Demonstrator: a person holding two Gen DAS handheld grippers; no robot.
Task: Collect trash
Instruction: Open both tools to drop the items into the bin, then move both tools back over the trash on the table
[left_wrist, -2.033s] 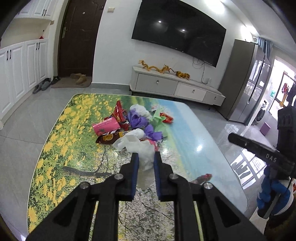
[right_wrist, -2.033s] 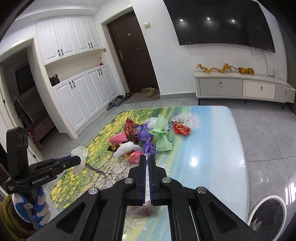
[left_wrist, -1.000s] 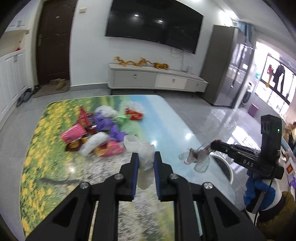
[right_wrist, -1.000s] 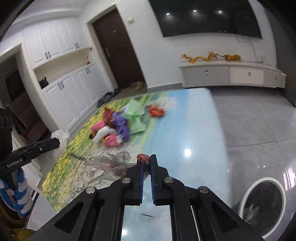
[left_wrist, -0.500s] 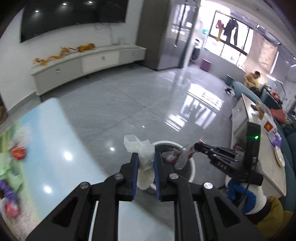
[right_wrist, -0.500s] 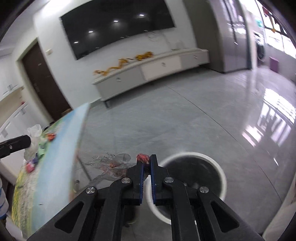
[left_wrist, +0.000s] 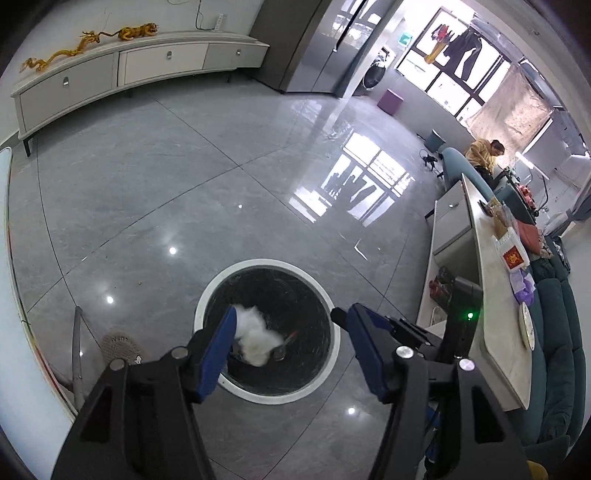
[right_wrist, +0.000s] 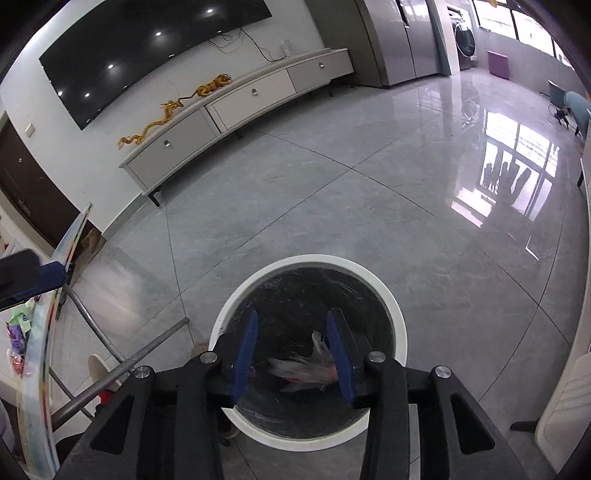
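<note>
We are at the drop step: the left gripper (left_wrist: 291, 345) and right gripper (right_wrist: 291, 350), jaws just spread, release a crumpled white tissue (left_wrist: 255, 341) and an apparently clear plastic wrapper (right_wrist: 304, 371) into the round white-rimmed, black-lined bin (left_wrist: 207, 295); next, return for remaining litter.

No lettering can be read anywhere: the round floor mat (left_wrist: 119, 348) beside the bin carries raised letters too blurred to make out, and the red emblem on the white packet (left_wrist: 512, 256) is illegible.
</note>
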